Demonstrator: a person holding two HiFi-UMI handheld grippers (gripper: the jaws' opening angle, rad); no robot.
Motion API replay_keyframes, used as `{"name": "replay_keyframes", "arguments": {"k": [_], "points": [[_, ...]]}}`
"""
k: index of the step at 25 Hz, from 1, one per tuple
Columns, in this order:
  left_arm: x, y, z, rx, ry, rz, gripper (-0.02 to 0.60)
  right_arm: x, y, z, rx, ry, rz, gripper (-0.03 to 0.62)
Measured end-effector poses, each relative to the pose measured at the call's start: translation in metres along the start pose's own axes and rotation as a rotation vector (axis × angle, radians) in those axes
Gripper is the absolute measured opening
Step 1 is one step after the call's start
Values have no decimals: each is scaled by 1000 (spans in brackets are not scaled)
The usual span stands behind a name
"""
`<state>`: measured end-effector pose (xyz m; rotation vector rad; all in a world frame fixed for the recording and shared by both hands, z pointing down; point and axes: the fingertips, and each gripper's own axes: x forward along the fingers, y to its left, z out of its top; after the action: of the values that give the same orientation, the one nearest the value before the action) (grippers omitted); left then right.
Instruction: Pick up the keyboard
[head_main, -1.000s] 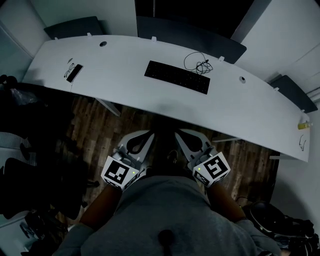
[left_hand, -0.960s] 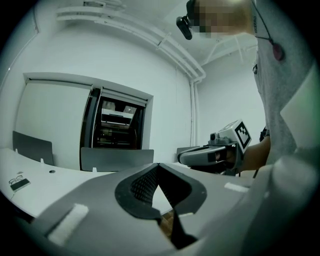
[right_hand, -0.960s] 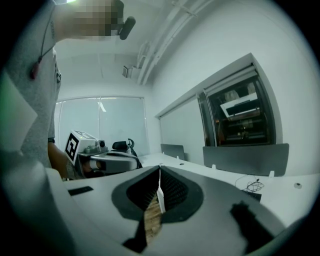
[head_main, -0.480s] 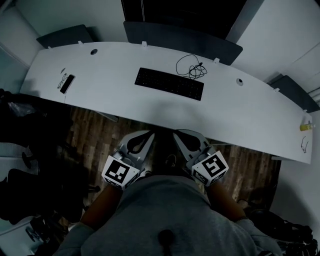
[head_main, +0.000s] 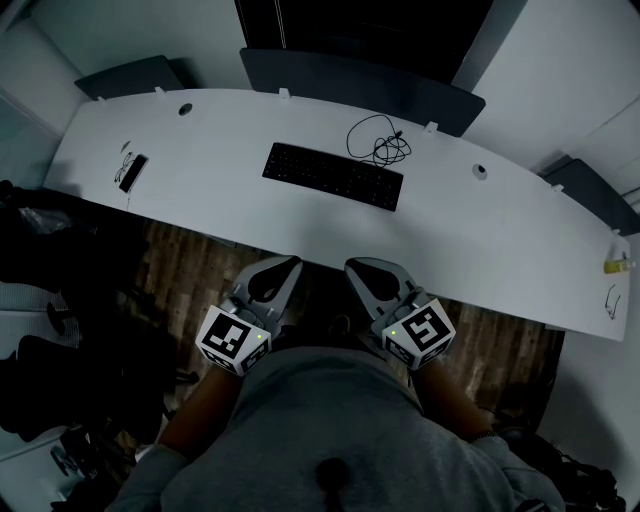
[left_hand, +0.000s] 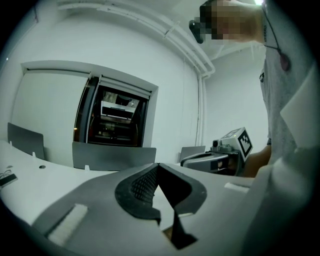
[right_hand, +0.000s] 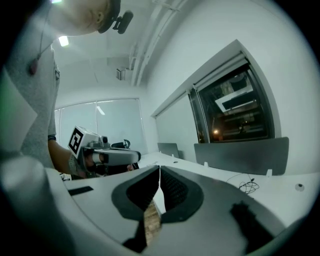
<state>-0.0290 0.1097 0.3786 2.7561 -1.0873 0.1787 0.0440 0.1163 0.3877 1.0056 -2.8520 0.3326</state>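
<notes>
L gripper (head_main: 288, 266) & R gripper (head_main: 357, 268) sit side by side, just short of the desk (head_main: 200, 190) edge, both w/ jaws closed, empty. Farther out, keyboard (head_main: 333, 176) lies flat mid-desk, long axis left-right, right end slightly nearer. Cable (head_main: 378, 140) coiled just behind it.

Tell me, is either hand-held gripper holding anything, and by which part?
Nothing is held. The left hand-held gripper and right hand-held gripper are both shut and empty; the keyboard lies untouched on the desk.
</notes>
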Motion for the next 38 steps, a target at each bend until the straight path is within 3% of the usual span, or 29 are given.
{"name": "replay_keyframes", "arguments": {"k": [6, 15, 38], "points": [[13, 9, -2, 16, 12, 5, 8, 2, -18, 1, -6, 3, -6, 17], [48, 38, -3, 25, 27, -57, 8, 21, -52, 6, 9, 10, -78, 17], [145, 191, 2, 27, 87, -269, 8, 141, -154, 23, 76, 100, -318, 16]]}}
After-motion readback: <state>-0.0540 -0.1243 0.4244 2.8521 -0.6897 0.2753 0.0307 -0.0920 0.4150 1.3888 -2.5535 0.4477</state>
